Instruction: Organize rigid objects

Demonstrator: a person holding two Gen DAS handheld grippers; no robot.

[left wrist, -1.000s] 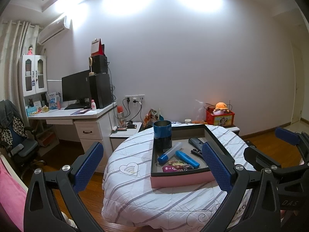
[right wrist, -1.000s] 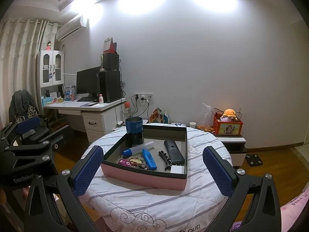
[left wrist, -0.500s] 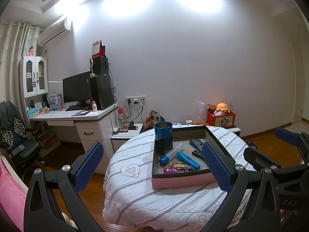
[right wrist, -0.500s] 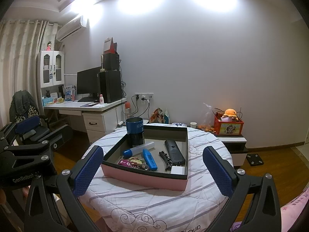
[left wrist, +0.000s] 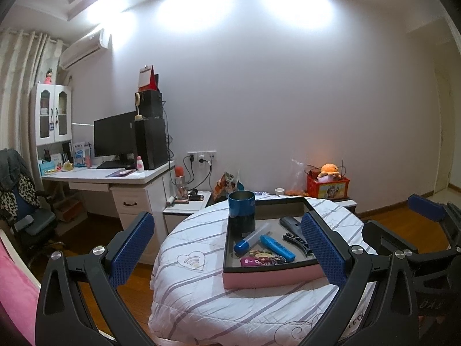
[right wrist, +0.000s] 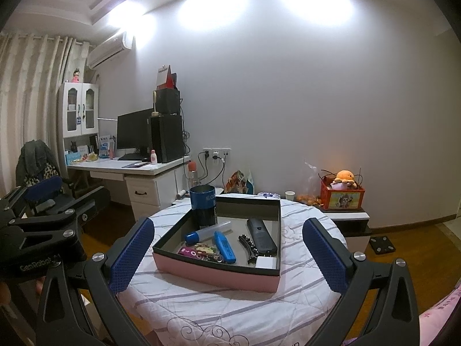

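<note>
A pink box point(right wrist: 214, 274) with a dark inside sits on a round table point(right wrist: 201, 311); it also shows in the left wrist view point(left wrist: 268, 275). In it stand a blue cup point(right wrist: 203, 204), a clear tube with a blue cap point(right wrist: 207, 232), a blue highlighter point(right wrist: 225, 246), a black remote point(right wrist: 260, 235), a black hair clip point(right wrist: 248, 245), a pink keychain point(right wrist: 198, 252) and a white block point(right wrist: 266, 261). My left gripper point(left wrist: 227, 250) is open and empty, held back from the table. My right gripper point(right wrist: 227, 255) is open and empty, before the box.
A white desk point(left wrist: 115, 174) with a monitor point(left wrist: 115, 139) stands at the left, an office chair point(left wrist: 26, 219) beside it. A low cabinet point(right wrist: 345, 216) with a red toy box point(right wrist: 343, 199) stands behind the table. Wooden floor surrounds the table.
Both grippers stay open and empty. The views drift only slightly; the box and its contents have not moved.
</note>
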